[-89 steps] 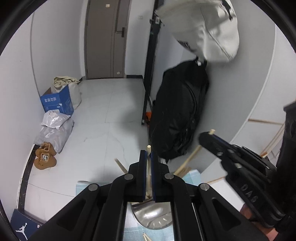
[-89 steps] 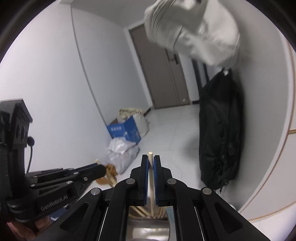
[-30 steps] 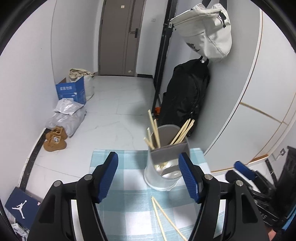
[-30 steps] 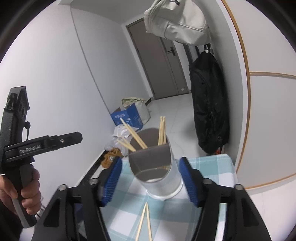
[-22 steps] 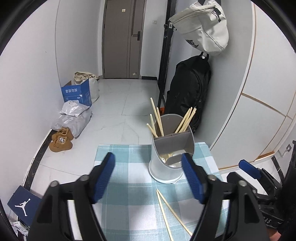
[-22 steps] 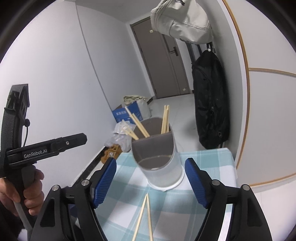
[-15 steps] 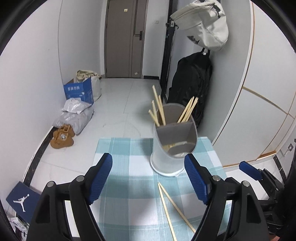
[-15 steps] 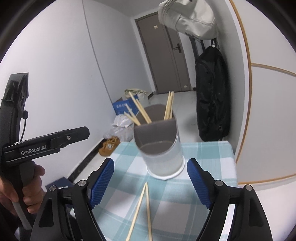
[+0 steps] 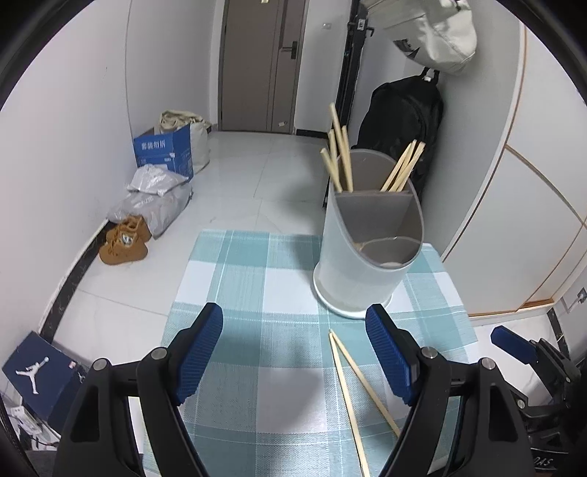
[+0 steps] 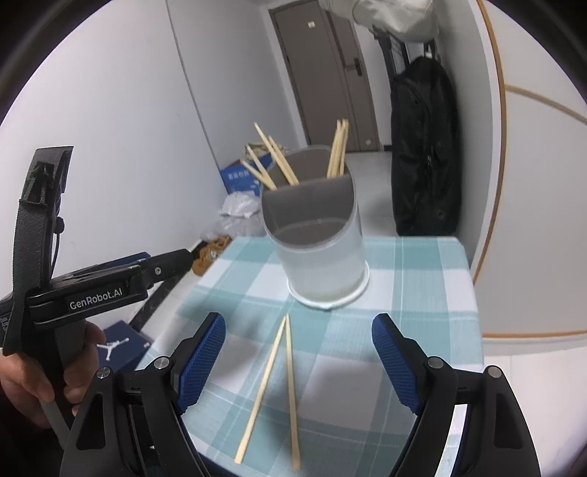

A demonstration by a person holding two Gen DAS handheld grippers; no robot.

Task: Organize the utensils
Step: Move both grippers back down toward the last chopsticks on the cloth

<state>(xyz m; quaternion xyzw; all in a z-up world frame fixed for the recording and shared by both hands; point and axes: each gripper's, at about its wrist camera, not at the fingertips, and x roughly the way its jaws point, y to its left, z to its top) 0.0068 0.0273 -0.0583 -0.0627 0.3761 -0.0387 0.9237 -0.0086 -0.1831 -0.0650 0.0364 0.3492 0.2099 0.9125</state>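
several chopsticks in holder (image 9: 367,253); two chopsticks (image 10: 279,370) left on cloth (image 9: 249,279). both grippers (image 9: 293,352) (image 10: 299,357) spread wide, empty.

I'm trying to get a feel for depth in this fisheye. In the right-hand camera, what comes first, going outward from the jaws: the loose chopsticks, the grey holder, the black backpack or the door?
1. Loose chopsticks, on the cloth between the jaws.
2. Grey holder, straight ahead on the table.
3. Black backpack, against the right wall.
4. Door, far end of the hall.

Blue carton (image 9: 164,153), grey bags (image 9: 154,198) and brown shoes (image 9: 124,240) far ahead-left. Black backpack (image 9: 401,121) ahead-right, white bag (image 9: 436,33) hanging above it.
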